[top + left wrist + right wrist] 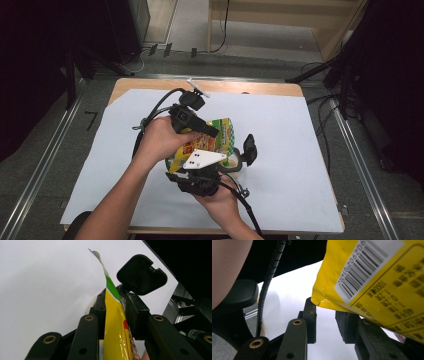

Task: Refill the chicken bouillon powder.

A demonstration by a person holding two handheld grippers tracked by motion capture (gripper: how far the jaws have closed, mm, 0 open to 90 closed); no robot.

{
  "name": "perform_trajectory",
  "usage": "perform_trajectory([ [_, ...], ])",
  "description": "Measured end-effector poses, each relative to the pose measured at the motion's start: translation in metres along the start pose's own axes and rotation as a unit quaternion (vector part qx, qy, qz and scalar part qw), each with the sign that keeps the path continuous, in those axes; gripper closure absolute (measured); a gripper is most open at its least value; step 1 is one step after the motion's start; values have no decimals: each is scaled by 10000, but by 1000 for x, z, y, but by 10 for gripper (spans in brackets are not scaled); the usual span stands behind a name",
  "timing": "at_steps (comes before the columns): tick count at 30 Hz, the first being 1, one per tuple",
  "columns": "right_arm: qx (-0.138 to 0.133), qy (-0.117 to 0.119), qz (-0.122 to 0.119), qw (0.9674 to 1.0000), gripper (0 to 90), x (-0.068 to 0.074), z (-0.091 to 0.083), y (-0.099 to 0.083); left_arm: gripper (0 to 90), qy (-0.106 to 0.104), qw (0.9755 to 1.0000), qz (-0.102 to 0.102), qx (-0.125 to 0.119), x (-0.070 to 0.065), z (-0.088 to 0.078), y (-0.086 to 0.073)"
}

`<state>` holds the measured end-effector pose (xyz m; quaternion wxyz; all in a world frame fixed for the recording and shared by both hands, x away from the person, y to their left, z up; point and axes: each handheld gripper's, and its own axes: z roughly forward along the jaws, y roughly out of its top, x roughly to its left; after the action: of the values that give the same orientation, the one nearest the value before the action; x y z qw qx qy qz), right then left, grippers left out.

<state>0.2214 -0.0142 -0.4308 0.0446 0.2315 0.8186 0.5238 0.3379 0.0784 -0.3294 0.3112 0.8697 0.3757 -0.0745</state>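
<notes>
Now my left gripper clamps yellow snack bag edge-on, bag's long axis running up and away between jaws. My right gripper sits nearer me, jaws parted, bag corner hanging just above gap. Beyond, round bowl-like thing, probably, under bag on white sheet.

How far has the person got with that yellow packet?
Done: the left gripper has its fingers shut on the yellow packet, holding it above the white sheet. In hand: the right gripper, fingers apart, sits just under the packet's corner. Left: whatever follows; a bowl-like object lies beneath, its contents unclear.
</notes>
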Motion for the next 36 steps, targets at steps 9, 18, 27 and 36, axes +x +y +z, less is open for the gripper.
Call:
perform_trajectory([
  [9,-41,-31,16,10000,721,-3,-2,0,724,84,9999,82,-40,-6,1,2],
  [18,-4,-23,-54,10000,722,-1,-1,-1,724,107,9999,115,-70,-6,0,-1],
  [27,-19,-40,-106,9999,723,0,-2,-1,720,136,9997,175,-118,-9,-3,-3],
  [36,21,-23,-65,10000,722,-2,-3,-3,719,105,9997,204,-86,-8,2,-1],
])
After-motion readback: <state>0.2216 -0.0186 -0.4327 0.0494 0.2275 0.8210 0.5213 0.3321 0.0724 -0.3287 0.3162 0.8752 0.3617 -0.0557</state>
